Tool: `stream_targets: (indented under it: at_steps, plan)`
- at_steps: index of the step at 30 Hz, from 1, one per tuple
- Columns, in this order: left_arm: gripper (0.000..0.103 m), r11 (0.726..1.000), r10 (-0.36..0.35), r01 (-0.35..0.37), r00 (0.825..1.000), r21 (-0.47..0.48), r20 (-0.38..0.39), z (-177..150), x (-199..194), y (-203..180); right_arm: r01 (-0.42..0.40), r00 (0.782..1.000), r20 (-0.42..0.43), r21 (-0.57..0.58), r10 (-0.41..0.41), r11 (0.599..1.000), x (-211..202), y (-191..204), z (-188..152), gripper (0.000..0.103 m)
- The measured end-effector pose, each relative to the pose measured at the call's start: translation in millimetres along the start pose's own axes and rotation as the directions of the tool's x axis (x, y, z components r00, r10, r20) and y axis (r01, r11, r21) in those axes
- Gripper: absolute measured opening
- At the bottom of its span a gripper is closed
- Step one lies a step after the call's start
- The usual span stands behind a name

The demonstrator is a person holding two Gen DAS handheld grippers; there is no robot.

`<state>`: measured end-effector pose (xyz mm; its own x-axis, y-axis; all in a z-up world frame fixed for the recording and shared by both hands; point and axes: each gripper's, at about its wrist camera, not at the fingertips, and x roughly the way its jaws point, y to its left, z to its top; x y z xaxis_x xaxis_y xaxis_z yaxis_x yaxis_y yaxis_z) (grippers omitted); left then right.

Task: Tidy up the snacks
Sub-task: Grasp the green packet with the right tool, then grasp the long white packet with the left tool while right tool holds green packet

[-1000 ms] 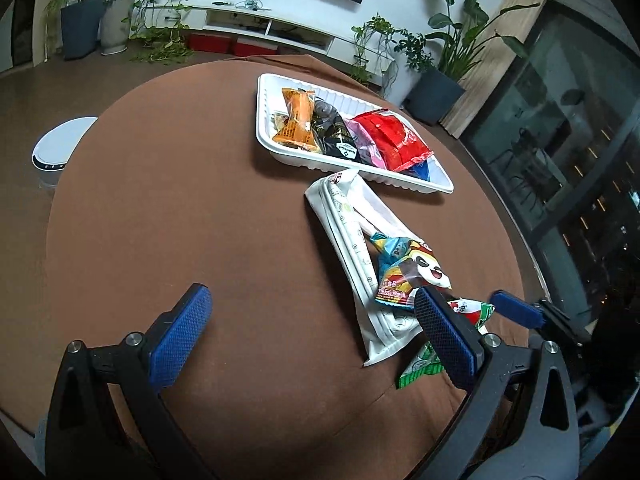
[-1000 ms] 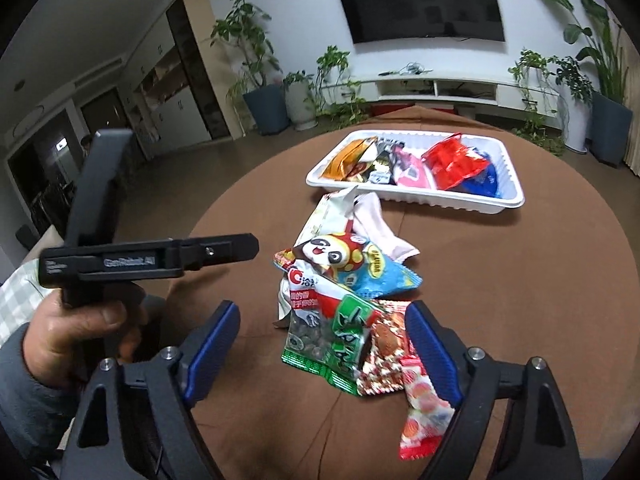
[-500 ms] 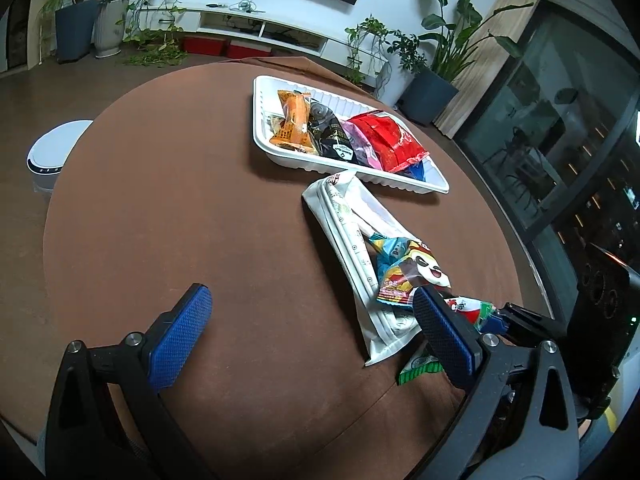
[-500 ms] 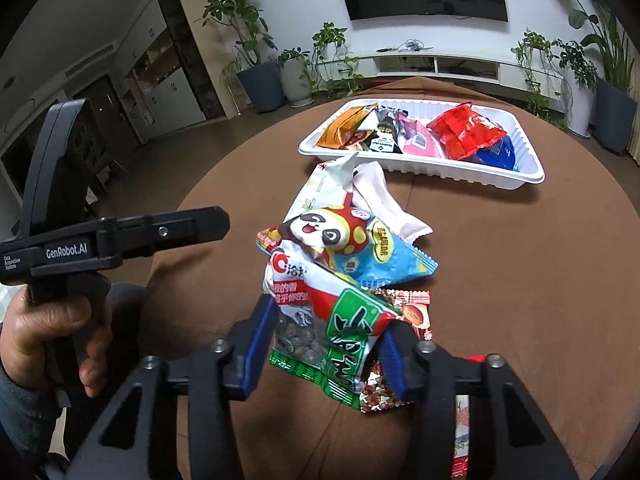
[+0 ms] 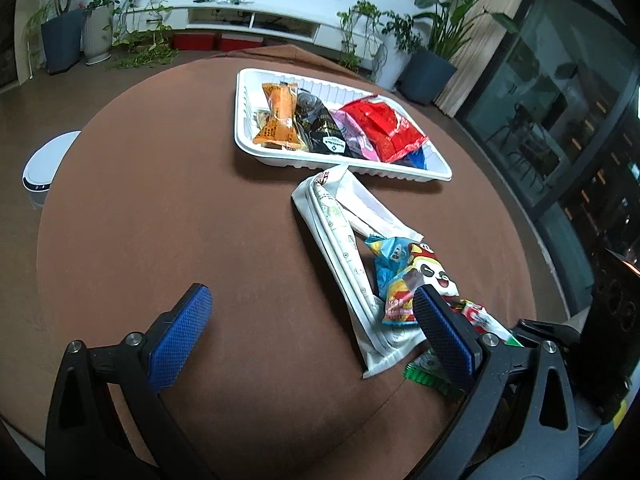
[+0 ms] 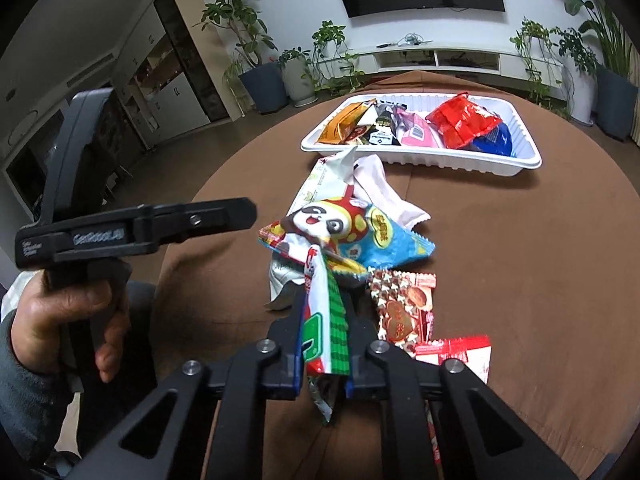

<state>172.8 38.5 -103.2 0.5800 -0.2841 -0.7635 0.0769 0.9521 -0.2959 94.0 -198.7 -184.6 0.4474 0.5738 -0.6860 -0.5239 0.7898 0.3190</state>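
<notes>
- Fingers on my right gripper (image 6: 323, 344) are clenched on a green-and-white packet (image 6: 325, 332), pinching it upright between the pads at the near edge of the snack pile.
- My left gripper (image 5: 308, 336) has its fingers spread wide with nothing between them, hanging above bare brown desk (image 5: 180, 220); a hand (image 6: 66, 320) grips its handle.
- Just beyond the pinched packet I see a panda packet (image 6: 344, 232) lying on a white bag (image 6: 372, 184), and a brown-and-red packet (image 6: 400, 304) beside my right fingers.
- Farther back, a white tray (image 6: 424, 158) sits on the desk holding an orange packet (image 5: 280, 118), a black packet (image 5: 322, 128), a pink packet (image 6: 418, 136), a red packet (image 6: 460, 124) and a blue packet (image 6: 494, 142).
- The white bag's far tip lies just short of the tray's near rim.
</notes>
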Motion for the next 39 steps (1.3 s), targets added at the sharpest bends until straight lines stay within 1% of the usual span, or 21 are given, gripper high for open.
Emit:
stream_targets:
  at_steps: [2, 6, 8, 9, 10, 12, 18, 20, 24, 27, 28, 33, 35, 37, 38, 39]
  plan:
    - [0.101, 1.0, 0.014, -0.013, 1.0, 0.015, -0.026, 6, 7, -3, -0.018, 1.0, 0.002, 0.019, 0.018, 1.0, -3, -2, -1, 0.015]
    - [0.101, 0.999, 0.032, -0.03, 0.998, 0.028, -0.049, 19, 18, -8, -0.036, 0.999, 0.012, 0.051, 0.035, 0.998, -9, -8, -6, 0.015]
    - [0.094, 0.999, 0.038, -0.036, 0.998, 0.033, -0.055, 28, 24, -10, -0.044, 0.999, 0.019, 0.068, 0.042, 0.997, -12, -12, -8, 0.015]
    - [0.086, 0.998, 0.048, -0.046, 0.997, 0.034, -0.06, 34, 28, -10, -0.045, 0.999, 0.02, 0.072, 0.043, 0.996, -13, -14, -8, 0.015]
    - [0.079, 0.998, 0.056, -0.054, 0.996, 0.036, -0.066, 37, 31, -10, -0.047, 0.999, 0.021, 0.075, 0.046, 0.996, -13, -15, -9, 0.015]
    - [0.072, 0.997, 0.073, -0.069, 0.993, 0.043, -0.094, 44, 41, -9, -0.057, 0.998, 0.024, 0.077, 0.055, 0.995, -14, -15, -9, 0.015]
    - [0.071, 0.993, 0.105, -0.093, 0.981, 0.076, -0.161, 45, 65, -15, -0.086, 0.996, 0.031, 0.066, 0.084, 0.994, -12, -14, -10, 0.015]
    - [0.071, 0.99, 0.126, -0.111, 0.976, 0.09, -0.177, 43, 74, -15, -0.091, 0.996, 0.029, 0.063, 0.09, 0.994, -11, -14, -11, 0.015]
    - [0.071, 0.99, 0.128, -0.113, 0.975, 0.09, -0.182, 43, 81, -13, -0.098, 0.995, 0.031, 0.058, 0.096, 0.994, -11, -14, -11, 0.015]
    - [0.064, 0.99, 0.121, -0.103, 0.974, 0.1, -0.192, 43, 83, -17, -0.101, 0.995, 0.03, 0.059, 0.099, 0.993, -11, -14, -12, 0.015]
    - [0.064, 0.989, 0.124, -0.104, 0.973, 0.107, -0.196, 43, 84, -19, -0.102, 0.995, 0.029, 0.058, 0.1, 0.993, -10, -14, -12, 0.015]
    - [0.064, 0.976, 0.164, -0.127, 0.964, 0.179, -0.211, 48, 96, -33, -0.103, 0.994, 0.028, 0.049, 0.102, 0.993, -10, -13, -13, 0.015]
    - [0.061, 0.972, 0.174, -0.134, 0.962, 0.194, -0.21, 50, 99, -35, -0.1, 0.995, 0.029, 0.048, 0.099, 0.994, -10, -13, -13, 0.015]
    - [0.047, 0.972, 0.166, -0.125, 0.965, 0.2, -0.204, 50, 98, -37, -0.098, 0.995, 0.031, 0.048, 0.097, 0.994, -11, -13, -13, 0.015]
    - [0.043, 0.97, 0.166, -0.123, 0.966, 0.21, -0.201, 49, 98, -38, -0.098, 0.995, 0.031, 0.048, 0.097, 0.994, -12, -13, -13, 0.015]
    - [0.036, 0.968, 0.167, -0.121, 0.966, 0.221, -0.198, 46, 97, -40, -0.099, 0.995, 0.031, 0.05, 0.098, 0.994, -11, -14, -14, 0.015]
